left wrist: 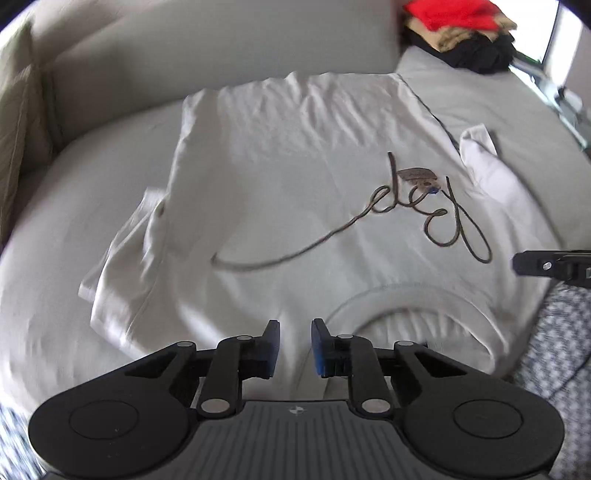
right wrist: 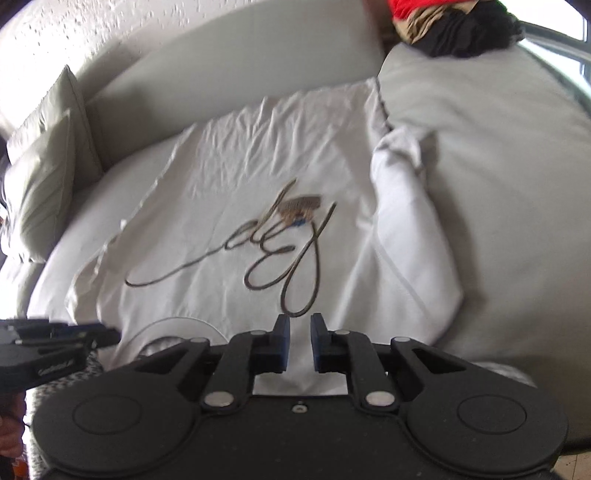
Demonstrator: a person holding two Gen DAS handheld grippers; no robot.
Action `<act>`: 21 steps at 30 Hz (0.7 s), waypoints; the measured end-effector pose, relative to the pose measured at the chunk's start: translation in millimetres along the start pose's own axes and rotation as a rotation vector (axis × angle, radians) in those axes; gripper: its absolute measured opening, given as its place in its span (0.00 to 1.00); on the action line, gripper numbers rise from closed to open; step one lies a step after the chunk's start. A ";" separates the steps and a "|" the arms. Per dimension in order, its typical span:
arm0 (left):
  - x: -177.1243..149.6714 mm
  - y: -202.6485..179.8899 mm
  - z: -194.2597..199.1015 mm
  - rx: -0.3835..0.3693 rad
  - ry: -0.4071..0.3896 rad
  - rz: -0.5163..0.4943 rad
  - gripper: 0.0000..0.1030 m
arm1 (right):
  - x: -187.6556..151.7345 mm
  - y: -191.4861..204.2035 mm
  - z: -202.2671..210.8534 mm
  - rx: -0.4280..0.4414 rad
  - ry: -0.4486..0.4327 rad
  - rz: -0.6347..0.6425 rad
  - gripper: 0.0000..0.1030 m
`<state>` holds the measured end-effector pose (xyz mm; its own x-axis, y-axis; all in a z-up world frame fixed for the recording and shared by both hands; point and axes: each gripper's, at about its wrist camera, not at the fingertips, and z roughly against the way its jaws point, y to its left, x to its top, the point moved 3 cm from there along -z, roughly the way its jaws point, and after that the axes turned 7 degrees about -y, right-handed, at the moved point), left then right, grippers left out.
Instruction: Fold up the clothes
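A white T-shirt (left wrist: 277, 184) (right wrist: 221, 206) with dark script lettering lies face up on a pale sofa seat, its collar (left wrist: 406, 299) (right wrist: 173, 328) nearest me. One sleeve (left wrist: 122, 266) is folded at the left; the other sleeve (right wrist: 406, 221) is bunched at the right. My left gripper (left wrist: 295, 347) hovers over the shoulder area left of the collar, with a narrow gap between its blue pads and nothing pinched. My right gripper (right wrist: 299, 341) hovers right of the collar, also narrowly open and empty. Each gripper shows at the edge of the other's view: right gripper (left wrist: 554, 266), left gripper (right wrist: 55, 339).
A pile of red, tan and black clothes (left wrist: 461, 33) (right wrist: 454, 26) sits at the far right on the sofa. A pale cushion (left wrist: 18, 129) (right wrist: 48, 166) leans at the left against the sofa back (left wrist: 221, 44). Black-and-white patterned fabric (left wrist: 554, 350) lies by the near edge.
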<state>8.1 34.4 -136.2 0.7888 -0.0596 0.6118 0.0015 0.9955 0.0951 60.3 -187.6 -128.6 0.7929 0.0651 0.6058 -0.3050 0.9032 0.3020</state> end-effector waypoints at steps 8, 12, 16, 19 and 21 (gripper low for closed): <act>-28.3 -10.3 -0.1 0.028 0.100 -0.117 0.19 | -26.0 7.2 -7.6 -0.059 0.218 0.090 0.14; -24.6 -2.1 9.8 -0.042 0.074 -0.001 0.27 | -8.6 -14.1 21.7 0.043 0.106 -0.065 0.25; -6.0 -19.0 6.5 -0.042 0.032 -0.034 0.29 | 18.0 -49.8 50.5 0.065 -0.055 -0.233 0.53; 8.2 -36.2 -2.4 -0.075 0.024 -0.051 0.29 | 25.5 -85.5 59.1 0.055 -0.106 -0.384 0.59; 15.3 -50.4 -6.7 -0.112 0.021 -0.059 0.29 | 20.5 -108.3 53.0 0.067 -0.089 -0.495 0.59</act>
<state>24.3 -16.2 -136.9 0.7980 -0.1183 0.5909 0.1161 0.9924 0.0420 81.6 -306.6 -109.9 0.8040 -0.4024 0.4377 0.0602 0.7874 0.6135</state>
